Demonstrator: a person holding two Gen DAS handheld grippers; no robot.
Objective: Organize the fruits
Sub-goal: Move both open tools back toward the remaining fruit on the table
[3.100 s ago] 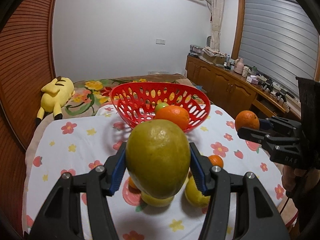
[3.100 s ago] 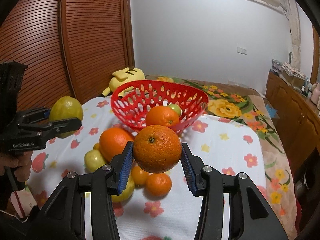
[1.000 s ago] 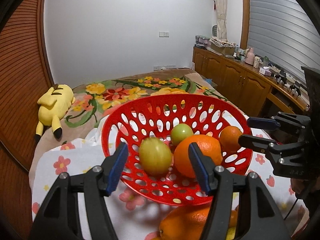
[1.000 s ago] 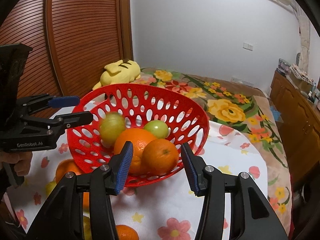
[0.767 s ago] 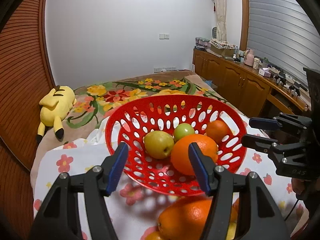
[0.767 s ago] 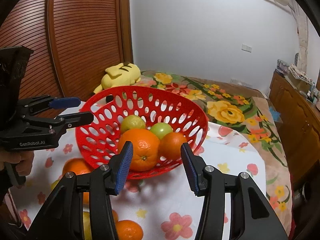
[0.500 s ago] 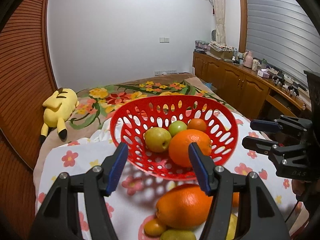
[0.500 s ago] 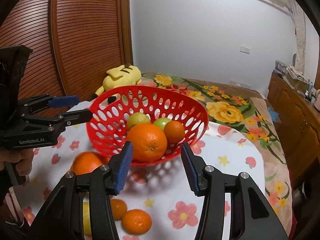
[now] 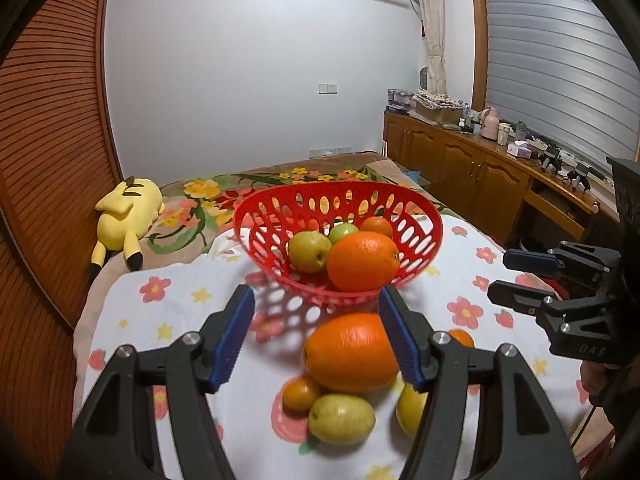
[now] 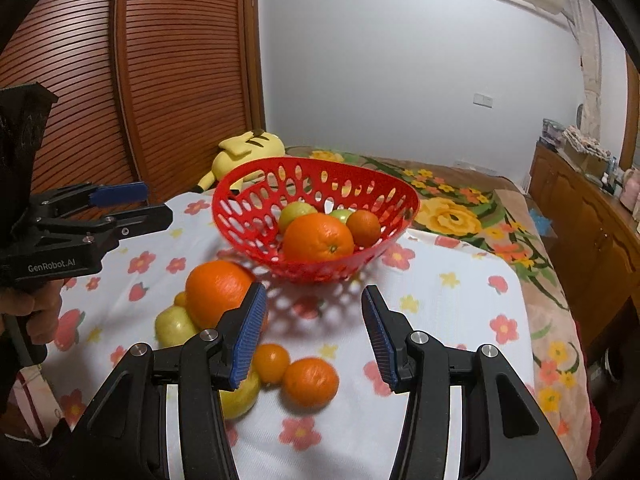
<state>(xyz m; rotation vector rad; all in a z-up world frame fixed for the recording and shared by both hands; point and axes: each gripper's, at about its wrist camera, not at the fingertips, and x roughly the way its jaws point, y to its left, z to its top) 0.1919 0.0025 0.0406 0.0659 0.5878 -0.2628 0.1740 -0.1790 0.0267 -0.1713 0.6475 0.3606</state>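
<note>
Resting on floral cloth [image 9: 192,304], perforated red plastic basket [image 9: 424,236] holds 4 round fruits [image 9: 362,261].

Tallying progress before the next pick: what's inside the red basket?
In the red basket: a large orange, a small orange, a yellow-green fruit and a green one. Anything beneath them is hidden.

"GenRobot.AI" on the left gripper [image 10: 120,204] (right one's lettering perhaps "DAS").

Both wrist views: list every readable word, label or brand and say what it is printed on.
"GenRobot.AI": white print on the side of the left gripper, seen in the right wrist view.
Faint embossed letters, perhaps "DAS", on the body of the right gripper: too dim to read surely.
No other text readable.
</note>
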